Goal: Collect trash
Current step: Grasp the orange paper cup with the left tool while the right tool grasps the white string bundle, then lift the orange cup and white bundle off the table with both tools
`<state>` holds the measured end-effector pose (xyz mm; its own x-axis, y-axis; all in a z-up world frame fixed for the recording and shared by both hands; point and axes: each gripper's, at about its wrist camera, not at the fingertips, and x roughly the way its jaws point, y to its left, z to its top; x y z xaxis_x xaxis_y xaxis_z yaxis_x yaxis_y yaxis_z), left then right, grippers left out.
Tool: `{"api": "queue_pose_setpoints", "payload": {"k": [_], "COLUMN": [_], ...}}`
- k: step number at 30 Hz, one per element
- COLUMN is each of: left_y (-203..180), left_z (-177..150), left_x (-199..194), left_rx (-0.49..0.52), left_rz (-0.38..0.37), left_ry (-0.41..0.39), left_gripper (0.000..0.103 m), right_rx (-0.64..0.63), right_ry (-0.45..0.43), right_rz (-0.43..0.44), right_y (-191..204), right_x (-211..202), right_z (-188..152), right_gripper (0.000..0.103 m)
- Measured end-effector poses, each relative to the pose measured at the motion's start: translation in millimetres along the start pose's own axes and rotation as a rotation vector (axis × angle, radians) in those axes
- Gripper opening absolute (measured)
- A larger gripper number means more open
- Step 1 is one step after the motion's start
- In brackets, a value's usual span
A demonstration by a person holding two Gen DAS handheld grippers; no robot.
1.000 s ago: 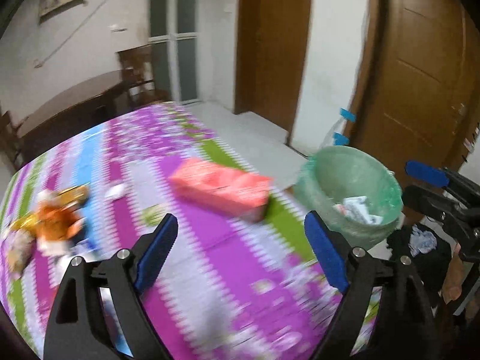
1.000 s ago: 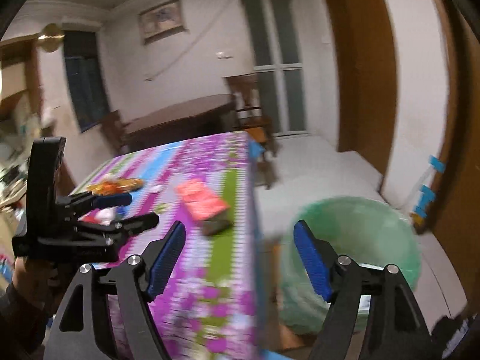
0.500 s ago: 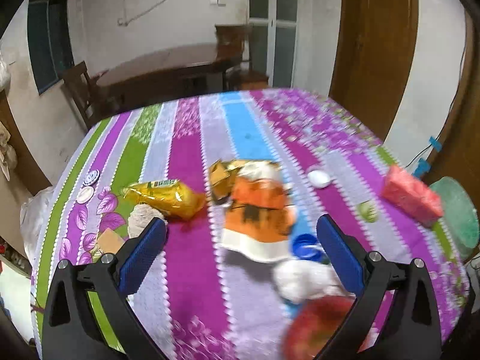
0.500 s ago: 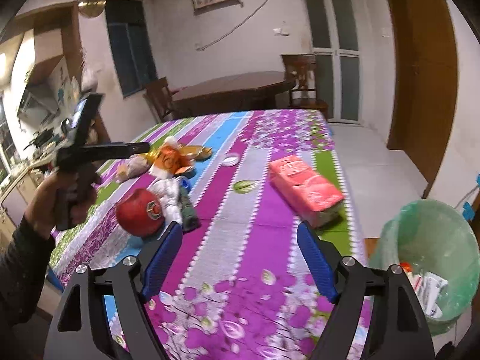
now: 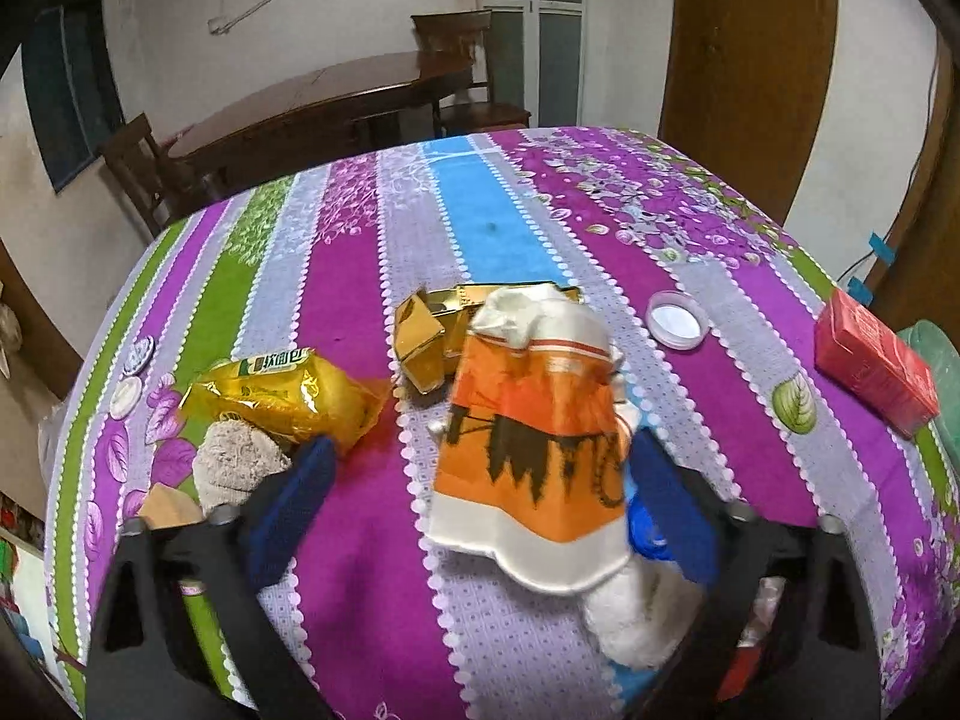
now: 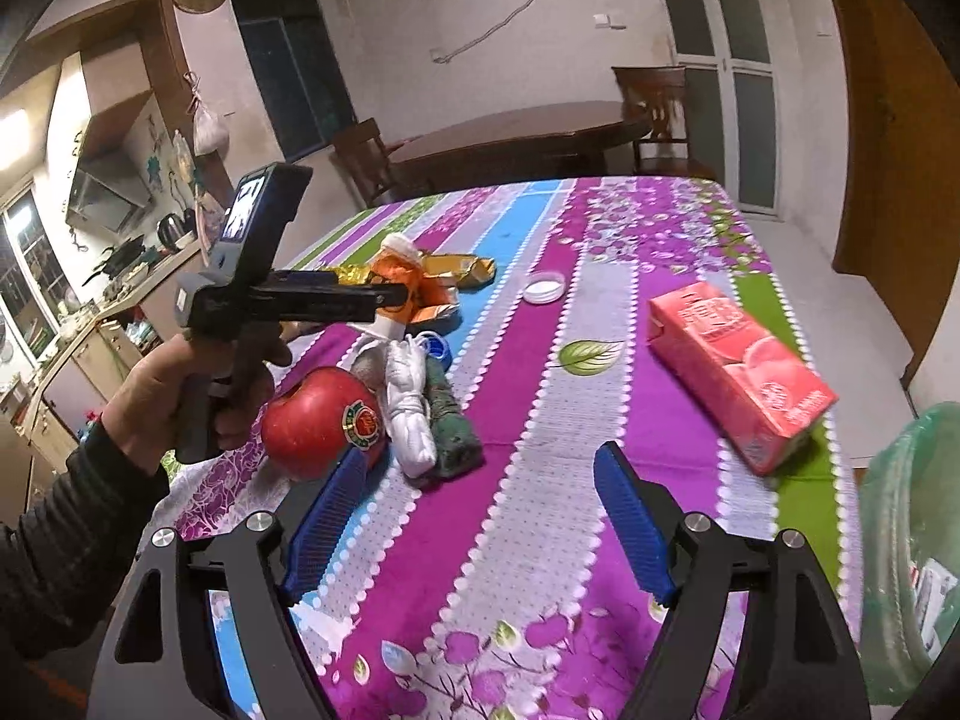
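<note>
A crushed orange paper cup [image 5: 534,438] lies on the striped tablecloth [image 5: 360,540] between the blue pads of my left gripper [image 5: 480,450]. The jaws are closing, and the left pad stands clear of the cup. Behind the cup lie a gold foil wrapper [image 5: 429,339] and a yellow snack bag [image 5: 282,390]. My right gripper [image 6: 483,453] hangs open over bare cloth, with nothing between its fingers. In the right wrist view the orange cup [image 6: 402,282] sits far left, beyond a red apple [image 6: 324,420].
A red carton [image 6: 738,366] lies near the table's right edge, above a green-lined bin [image 6: 912,540]. A white lid [image 6: 543,287], a blue cap [image 6: 435,345], white and green socks [image 6: 414,420] and a grey cloth ball [image 5: 234,468] lie about. A person's hand [image 6: 198,384] holds the left tool.
Both views swung from the bin back to the table. The left gripper came down close over the orange cup and its jaws narrowed. The right gripper moved lower over the cloth.
</note>
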<state>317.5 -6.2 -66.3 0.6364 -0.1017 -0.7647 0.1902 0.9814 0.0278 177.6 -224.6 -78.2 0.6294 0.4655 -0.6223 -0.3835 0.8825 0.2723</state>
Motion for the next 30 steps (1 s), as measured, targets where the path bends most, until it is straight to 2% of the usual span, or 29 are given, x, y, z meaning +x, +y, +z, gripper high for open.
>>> {"api": "queue_pose_setpoints", "payload": {"k": [1,2,4,6,9,19,21,22,24,30], "left_y": [4.1,6.9,11.6,14.0,19.0,31.7,31.7,30.7,30.3,33.5], "left_z": [0.4,0.0,-2.0,-5.5,-13.0,-24.0,-25.3,-26.0,-27.1,-32.8], "left_x": [2.1,3.4,5.5,5.7,-0.4,-9.8,-9.9,-10.9,-14.3,-43.1], "left_rx": [-0.020,-0.032,-0.052,-0.056,-0.066,-0.086,-0.083,-0.079,-0.078,-0.099], "left_rz": [-0.021,-0.031,-0.047,-0.057,-0.072,-0.087,-0.090,-0.090,-0.092,-0.070], "left_ry": [0.012,0.018,0.022,0.016,0.002,-0.011,-0.010,-0.012,-0.019,-0.094], "left_gripper": [0.074,0.064,0.060,0.055,0.055,0.055,0.055,0.055,0.055,0.053], "right_rx": [-0.007,-0.014,-0.024,-0.040,-0.073,-0.104,-0.097,-0.094,-0.076,-0.096], "right_ry": [0.008,0.023,0.047,0.090,0.135,0.268,0.276,0.270,0.244,0.095], "right_rz": [0.008,0.021,0.039,0.064,0.079,0.113,0.118,0.116,0.120,0.053], "right_y": [1.6,3.8,7.1,12.2,21.3,29.2,26.9,26.6,25.0,38.1], "right_x": [3.3,9.8,19.6,36.5,57.3,131.8,138.9,139.1,136.0,103.7], "right_z": [1.2,3.6,7.1,12.5,21.2,50.7,51.0,50.8,50.9,50.8], "right_gripper": [0.076,0.071,0.064,0.052,0.048,0.045,0.037,0.036,0.027,0.025]}}
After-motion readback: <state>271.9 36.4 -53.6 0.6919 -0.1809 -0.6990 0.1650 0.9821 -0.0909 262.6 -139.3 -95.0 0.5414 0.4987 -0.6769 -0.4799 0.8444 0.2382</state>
